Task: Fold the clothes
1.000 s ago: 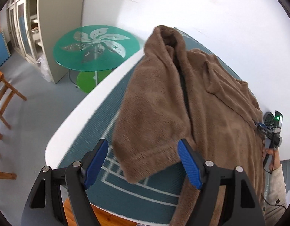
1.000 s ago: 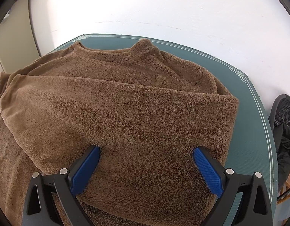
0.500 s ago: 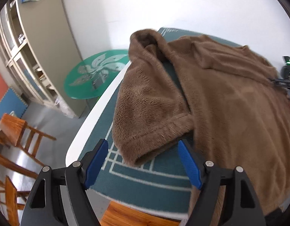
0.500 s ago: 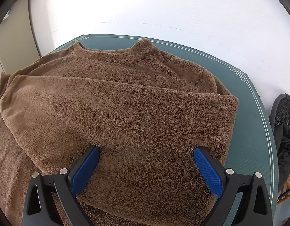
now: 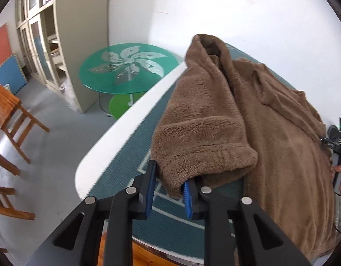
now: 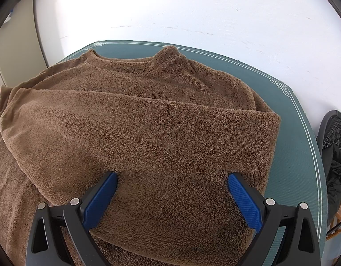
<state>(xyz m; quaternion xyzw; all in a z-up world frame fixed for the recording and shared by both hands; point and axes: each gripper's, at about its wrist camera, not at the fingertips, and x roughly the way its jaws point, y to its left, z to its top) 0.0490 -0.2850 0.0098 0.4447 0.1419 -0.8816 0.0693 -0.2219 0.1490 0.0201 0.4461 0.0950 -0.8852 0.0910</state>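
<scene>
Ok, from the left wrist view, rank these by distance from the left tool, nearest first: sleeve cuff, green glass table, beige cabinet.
1. Sleeve cuff: right at the left tool, whose jaws have just been closing on its edge.
2. Green glass table: beyond the table edge, upper left.
3. Beige cabinet: farthest, against the left wall.

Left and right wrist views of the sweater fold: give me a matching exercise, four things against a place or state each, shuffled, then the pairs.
Things:
1. left claw
2. right claw
3. sleeve cuff
4. round glass table

States or places:
A. wide open, pads resting on the folded sweater
B. standing on the floor beyond the white table edge
C. jaws just closed, pinching fabric
D. lying on the green mat, its corner between blue pads

Pairs: 1-C, 2-A, 3-D, 4-B
</scene>
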